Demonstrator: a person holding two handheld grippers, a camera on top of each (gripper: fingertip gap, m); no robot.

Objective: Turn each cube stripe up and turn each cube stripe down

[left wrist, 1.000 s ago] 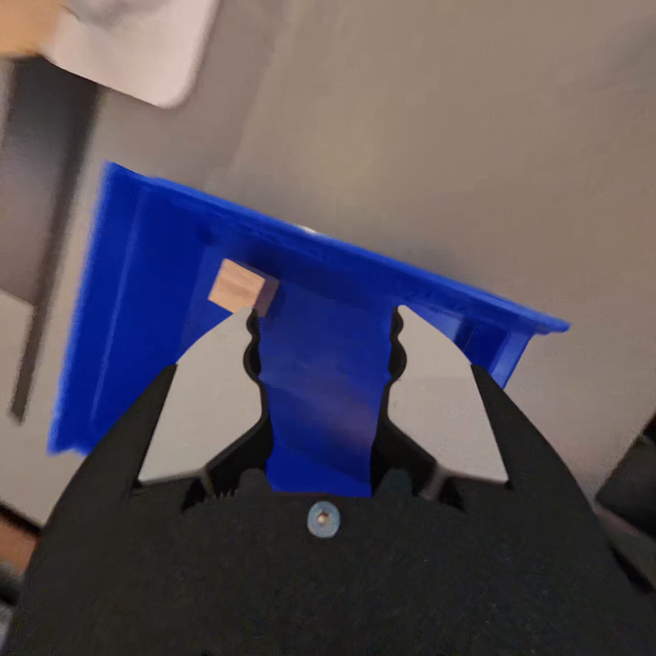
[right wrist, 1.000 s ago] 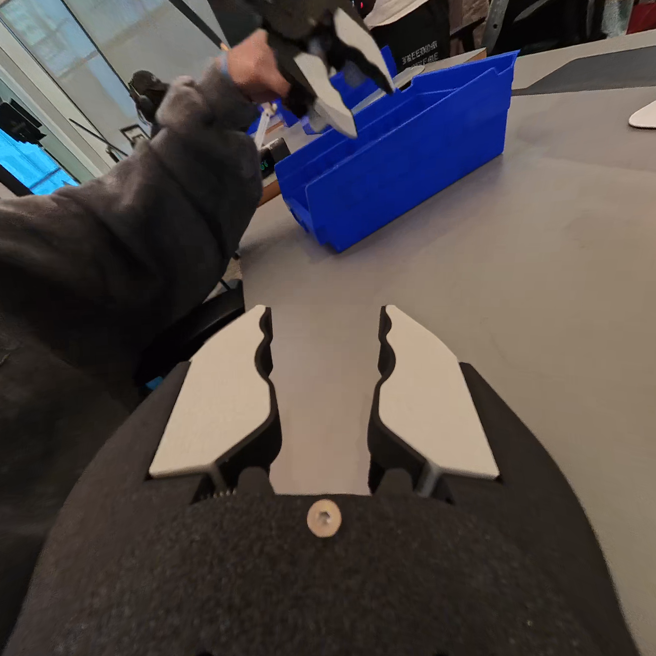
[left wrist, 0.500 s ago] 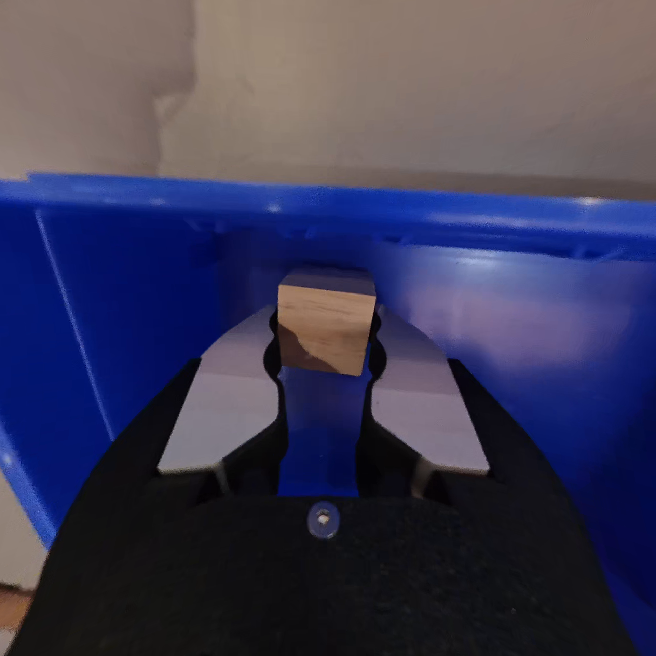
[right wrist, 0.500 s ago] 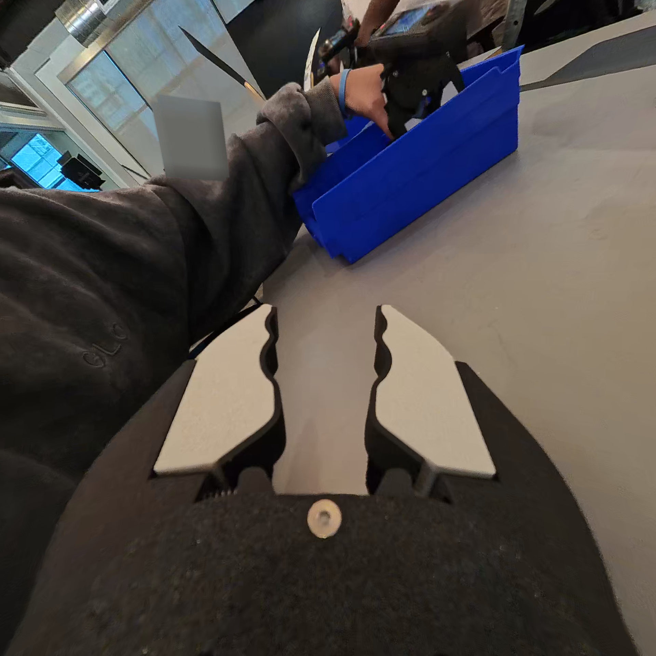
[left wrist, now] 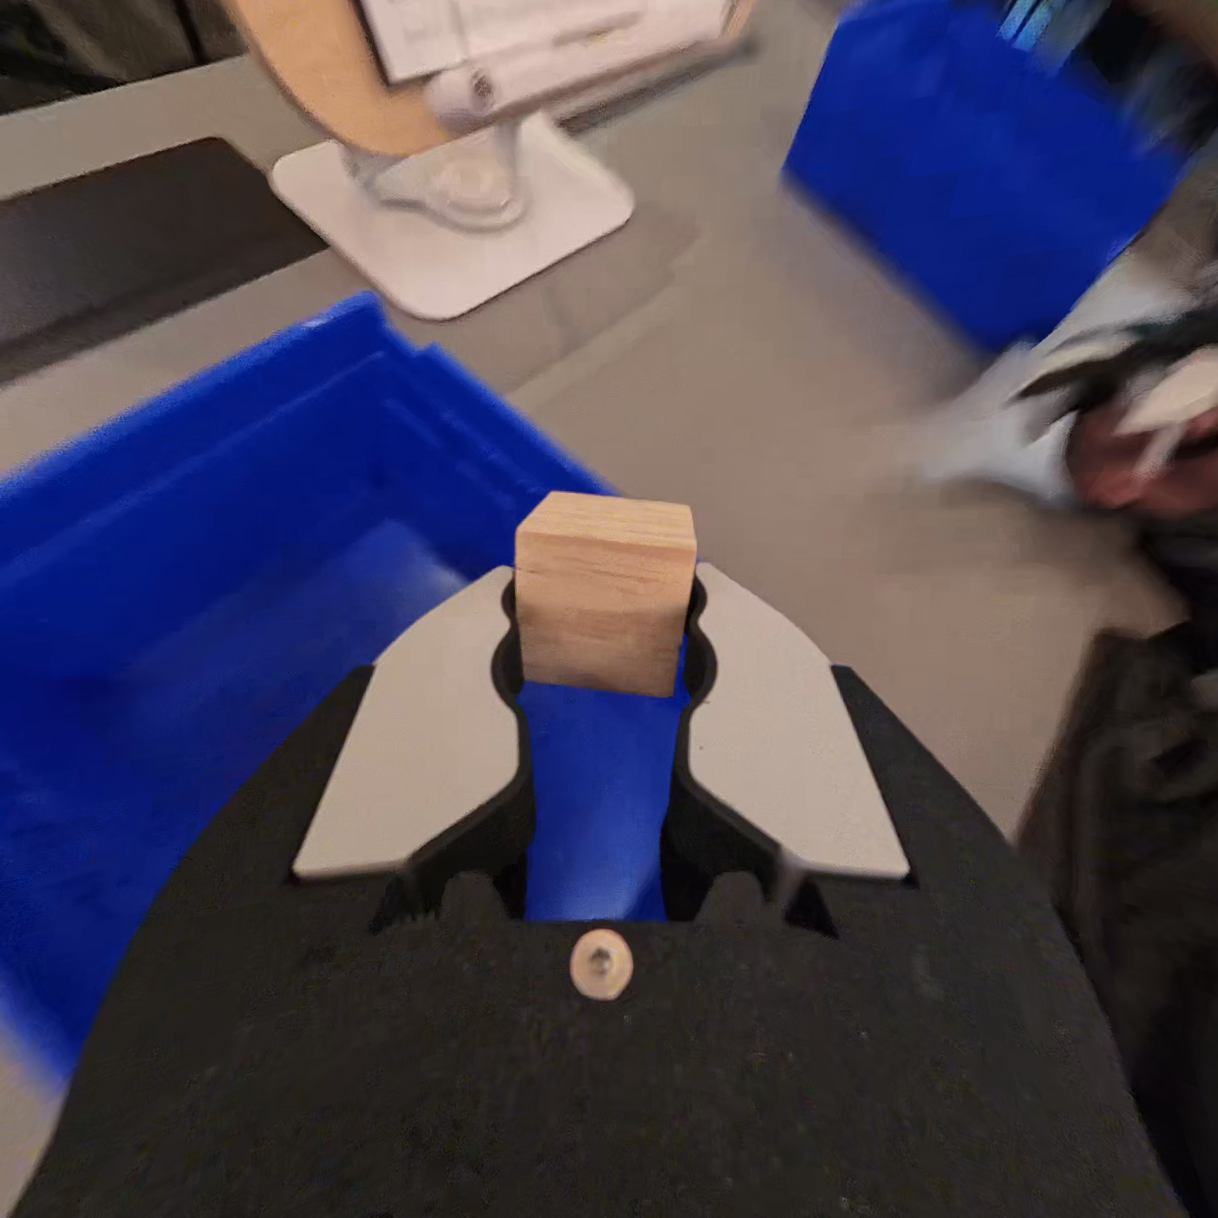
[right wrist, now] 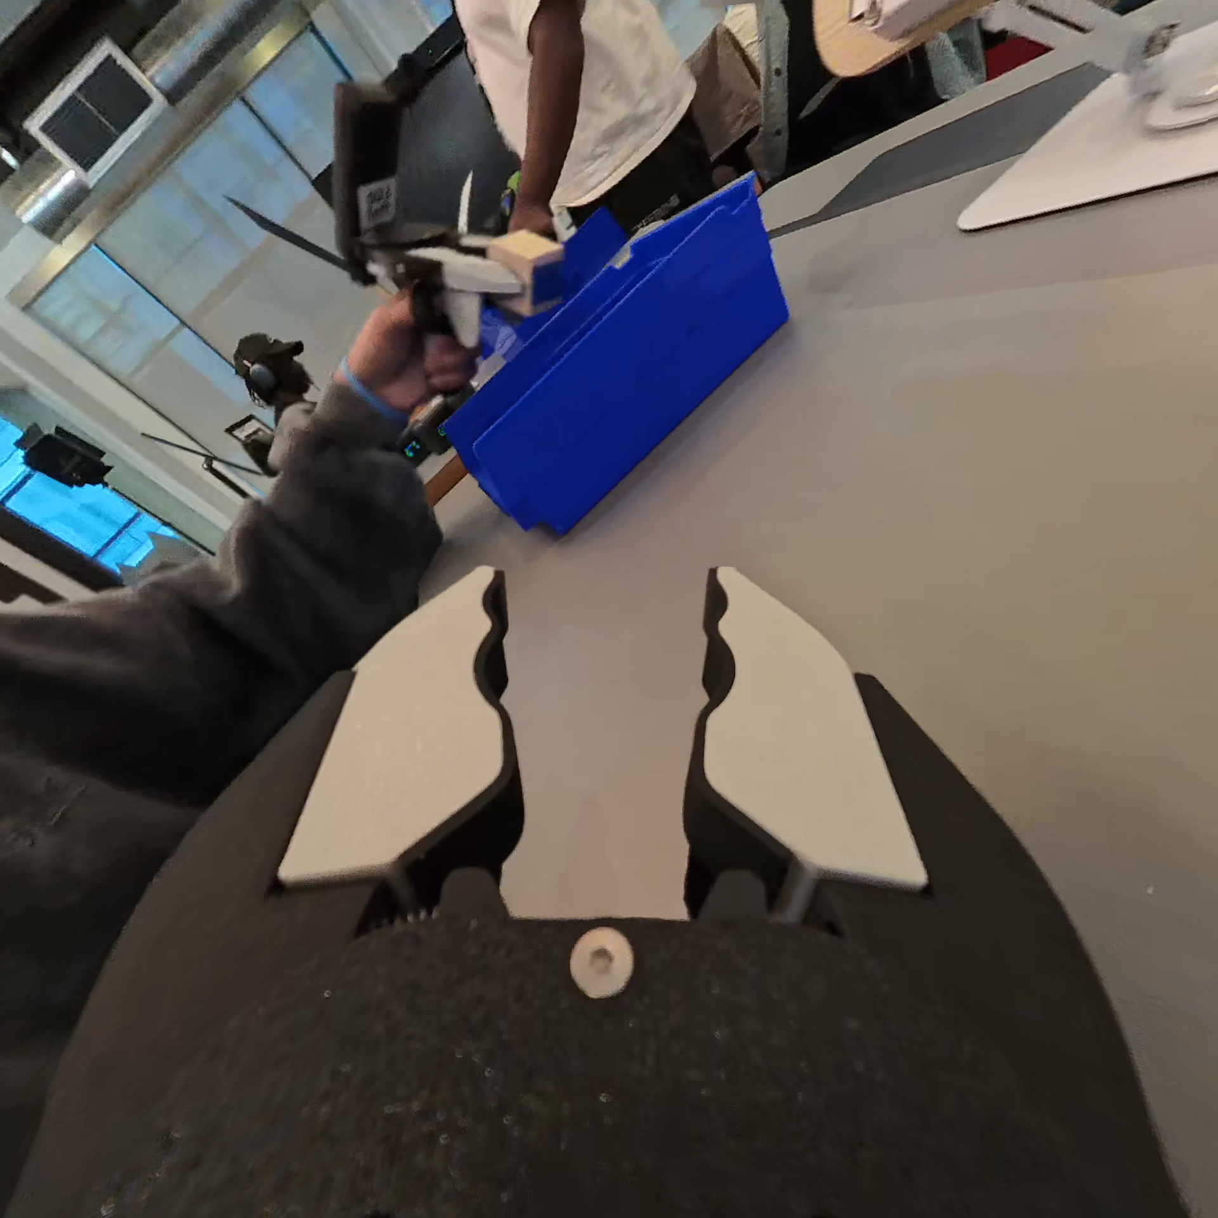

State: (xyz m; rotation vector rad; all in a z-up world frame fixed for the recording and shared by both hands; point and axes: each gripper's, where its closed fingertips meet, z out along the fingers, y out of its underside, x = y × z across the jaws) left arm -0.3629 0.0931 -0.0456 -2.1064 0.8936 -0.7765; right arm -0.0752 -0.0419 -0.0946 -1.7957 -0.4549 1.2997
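Observation:
My left gripper [left wrist: 603, 583] is shut on a plain wooden cube [left wrist: 603, 593] and holds it in the air above the blue bin [left wrist: 198, 527]. No stripe shows on the cube faces I see. In the right wrist view the left gripper [right wrist: 521, 277] holds the cube [right wrist: 527, 254] above the bin [right wrist: 626, 395], with a blue patch on the cube's lower face. My right gripper [right wrist: 603, 593] is open and empty, low over the grey table [right wrist: 923, 527], well in front of the bin. It also shows blurred in the left wrist view [left wrist: 1081, 422].
A white flat stand base [left wrist: 455, 224] sits on the table behind the bin, also in the right wrist view [right wrist: 1107, 158]. A second blue bin [left wrist: 975, 165] stands far right. A dark mat [left wrist: 132, 217] lies at the left. A person in a white shirt [right wrist: 593, 99] stands behind the table.
My left gripper closed on the cube inside the bin and lifted it out above the rim. My right gripper stayed open over the table.

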